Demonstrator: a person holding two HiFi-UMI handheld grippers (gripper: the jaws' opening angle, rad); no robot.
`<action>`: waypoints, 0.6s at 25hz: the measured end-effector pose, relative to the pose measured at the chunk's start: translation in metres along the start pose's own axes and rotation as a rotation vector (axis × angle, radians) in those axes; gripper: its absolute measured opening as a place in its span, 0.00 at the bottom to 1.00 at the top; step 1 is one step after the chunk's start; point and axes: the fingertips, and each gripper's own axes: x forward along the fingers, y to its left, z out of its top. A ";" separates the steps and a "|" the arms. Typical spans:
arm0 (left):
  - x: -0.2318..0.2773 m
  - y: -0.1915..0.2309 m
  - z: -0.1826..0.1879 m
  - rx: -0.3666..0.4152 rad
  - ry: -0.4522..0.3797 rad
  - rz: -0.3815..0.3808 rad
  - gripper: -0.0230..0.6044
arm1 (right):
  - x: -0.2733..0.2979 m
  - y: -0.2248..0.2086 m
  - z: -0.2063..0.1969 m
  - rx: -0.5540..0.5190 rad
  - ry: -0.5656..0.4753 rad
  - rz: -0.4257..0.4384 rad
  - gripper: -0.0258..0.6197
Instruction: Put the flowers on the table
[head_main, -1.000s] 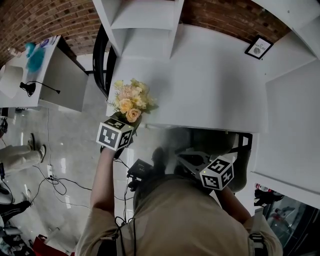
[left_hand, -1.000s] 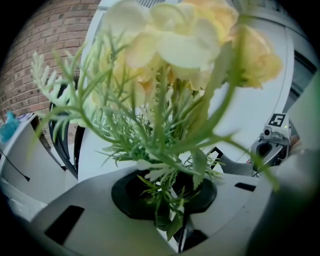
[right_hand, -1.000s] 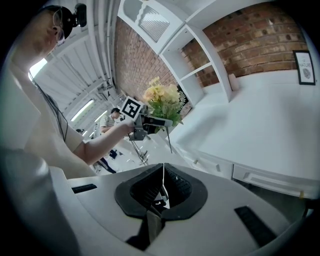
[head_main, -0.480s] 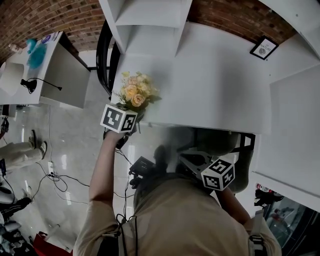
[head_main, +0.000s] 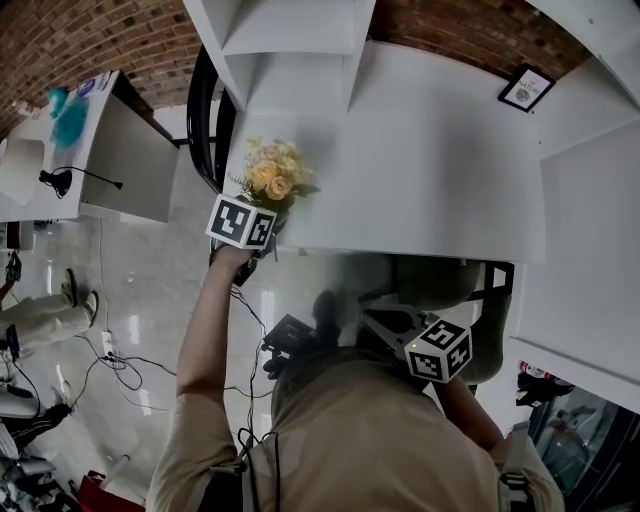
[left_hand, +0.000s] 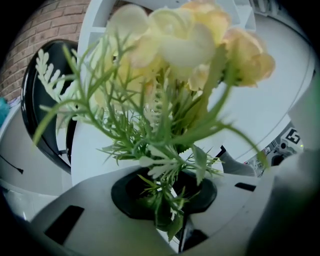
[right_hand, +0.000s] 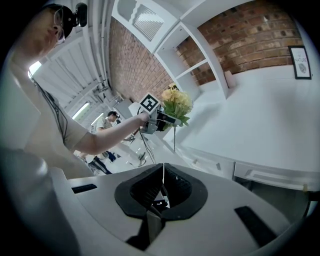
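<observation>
A bunch of pale yellow and peach flowers (head_main: 270, 178) with green sprigs stands upright in my left gripper (head_main: 262, 206), whose jaws are shut on the stems. The bunch hangs over the front left corner of the white table (head_main: 420, 150). In the left gripper view the flowers (left_hand: 185, 45) fill the frame and the stems run down between the jaws of the left gripper (left_hand: 167, 210). My right gripper (head_main: 388, 322) is low by my body, below the table's front edge, jaws shut on nothing (right_hand: 162, 187). From there the flowers (right_hand: 176, 104) show over the table corner.
A framed picture (head_main: 526, 88) stands at the table's far right. A white shelf unit (head_main: 285, 50) rises at the back left, with a black chair (head_main: 205, 130) beside it. Left of that is a side desk (head_main: 120, 150); cables (head_main: 110, 365) lie on the floor.
My left gripper has carried the flowers forward and slightly right, from the table's front edge to over its corner. The right gripper has hardly moved.
</observation>
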 end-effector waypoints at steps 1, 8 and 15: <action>0.002 0.002 0.001 0.001 0.004 0.002 0.18 | 0.000 0.000 0.000 0.004 -0.001 -0.002 0.08; 0.015 0.015 0.008 0.013 0.039 0.019 0.18 | -0.001 -0.002 -0.004 0.019 -0.015 -0.014 0.08; 0.028 0.025 0.018 0.026 0.064 0.023 0.19 | -0.006 -0.007 -0.008 0.044 -0.020 -0.036 0.08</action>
